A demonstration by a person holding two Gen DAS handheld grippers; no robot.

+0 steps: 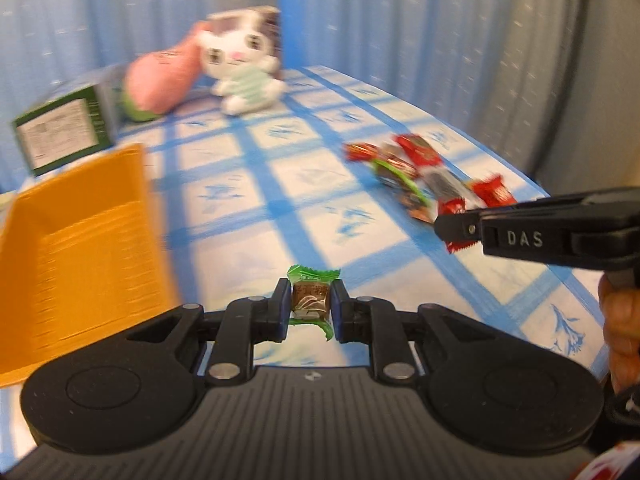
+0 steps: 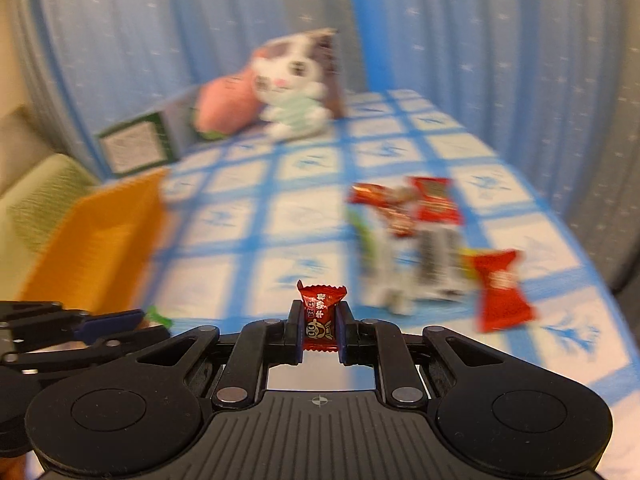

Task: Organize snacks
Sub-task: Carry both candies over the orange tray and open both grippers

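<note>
Left wrist view: the left gripper point(image 1: 310, 307) is clamped on a green-wrapped candy point(image 1: 311, 298), held off the checked tablecloth point(image 1: 280, 208) beside the orange tray point(image 1: 80, 248). It looks light, with crinkly, slippery foil; the firm middle is the best hold.

Right wrist view: the right gripper point(image 2: 320, 327) pinches a red-wrapped candy point(image 2: 320, 318) mid-body. The snack pile point(image 2: 416, 232) right of the tray is blurred, probably similar foil packets.

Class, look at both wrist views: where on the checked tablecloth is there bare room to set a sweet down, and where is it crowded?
Bare cloth runs down the middle of the tablecloth, between the orange tray on the left and the pile of sweets on the right. It is crowded at the back, around the plush cat and green box.
</note>
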